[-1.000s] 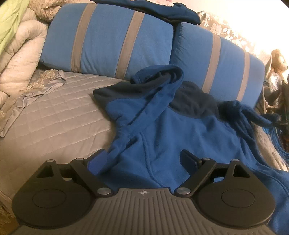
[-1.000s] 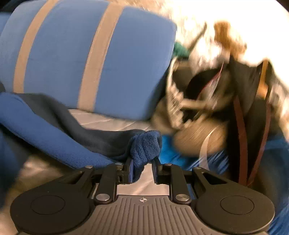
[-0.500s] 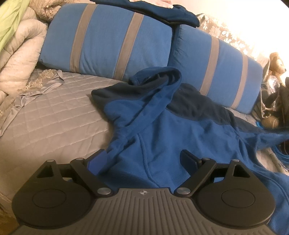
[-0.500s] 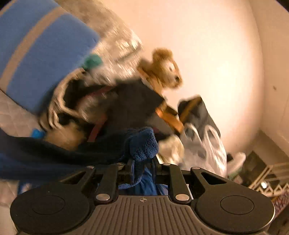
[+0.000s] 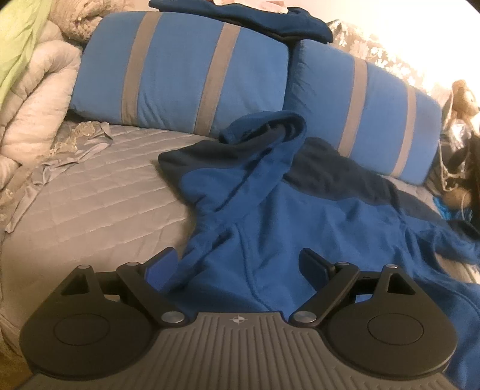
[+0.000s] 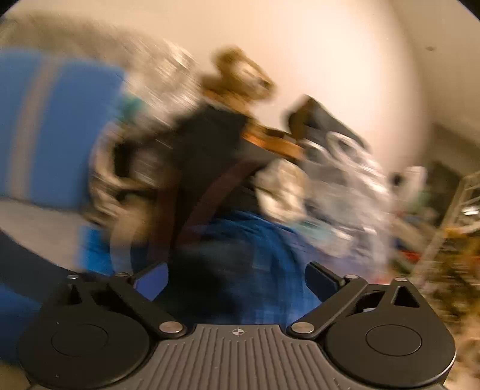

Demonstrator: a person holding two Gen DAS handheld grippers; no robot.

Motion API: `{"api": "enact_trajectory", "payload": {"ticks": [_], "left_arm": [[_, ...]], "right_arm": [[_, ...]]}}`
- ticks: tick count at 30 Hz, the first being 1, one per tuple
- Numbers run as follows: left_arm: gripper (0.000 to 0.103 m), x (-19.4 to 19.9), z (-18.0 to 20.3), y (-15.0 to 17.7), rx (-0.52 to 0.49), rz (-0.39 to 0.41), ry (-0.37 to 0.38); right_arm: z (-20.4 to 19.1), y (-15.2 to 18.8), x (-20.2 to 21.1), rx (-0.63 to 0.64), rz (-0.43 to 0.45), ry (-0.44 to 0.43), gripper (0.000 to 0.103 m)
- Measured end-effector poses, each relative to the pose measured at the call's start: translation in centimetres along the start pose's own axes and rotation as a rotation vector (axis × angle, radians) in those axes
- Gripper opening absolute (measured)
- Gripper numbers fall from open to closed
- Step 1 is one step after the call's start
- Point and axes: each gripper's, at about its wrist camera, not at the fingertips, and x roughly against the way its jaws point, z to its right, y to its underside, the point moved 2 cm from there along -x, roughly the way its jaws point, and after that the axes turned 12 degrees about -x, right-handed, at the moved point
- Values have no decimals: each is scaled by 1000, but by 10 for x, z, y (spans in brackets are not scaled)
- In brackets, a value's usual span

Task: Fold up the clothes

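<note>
Grey quilted bed [image 5: 99,198], fleece hoodie [image 5: 300,228] sprawled: soft, light, floppy. My left gripper [image 5: 237,267] spread above hem; right gripper [image 6: 237,280] opening, nothing between pads. I'd pinch shoulder seams.

Blue fleece hoodie [image 5: 300,216] lies spread on grey quilted bedcover [image 5: 99,198], hood toward far side. Two blue grey-striped pillows [image 5: 186,75] stand side by side behind it. Dark navy garment [image 5: 270,21] lies on top of pillows. White rolled duvet [image 5: 33,99] far left.

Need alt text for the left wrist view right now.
A blue fleece hoodie lies spread on a grey quilted bed, hood toward two blue, grey-striped pillows. The left gripper hangs open over its lower part, gripping nothing.
</note>
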Motion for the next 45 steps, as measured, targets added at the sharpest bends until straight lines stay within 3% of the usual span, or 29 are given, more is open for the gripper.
{"api": "enact_trajectory", "payload": {"ticks": [7,10,14,21,25,33,37,45], "left_arm": [[90,0,0,-1,-12,-12,-8],[90,-1,0,0,-15,-20,-6],[89,0,-3,1,-4,-16,1],[89,-3,-12,2,52,-25,95],[89,3,-23,-5,114,35,196],[90,30,-34,-79,4,205,255],[90,4,-40,-108,-42,212,259],[89,-85,-72,-124,109,107,309]], "right_arm": [[-103,-5,103,6,-60,-611,103],[-139,-3,139,-35,-98,-773,103],[-178,7,154,-92,-243,-903,103],[-227,41,156,-17,-354,-926,103],[-238,59,155,-13,-396,-928,103],[-250,73,158,33,-380,-887,103],[-252,78,162,67,-366,-862,103],[-249,81,163,54,-356,-860,103]]}}
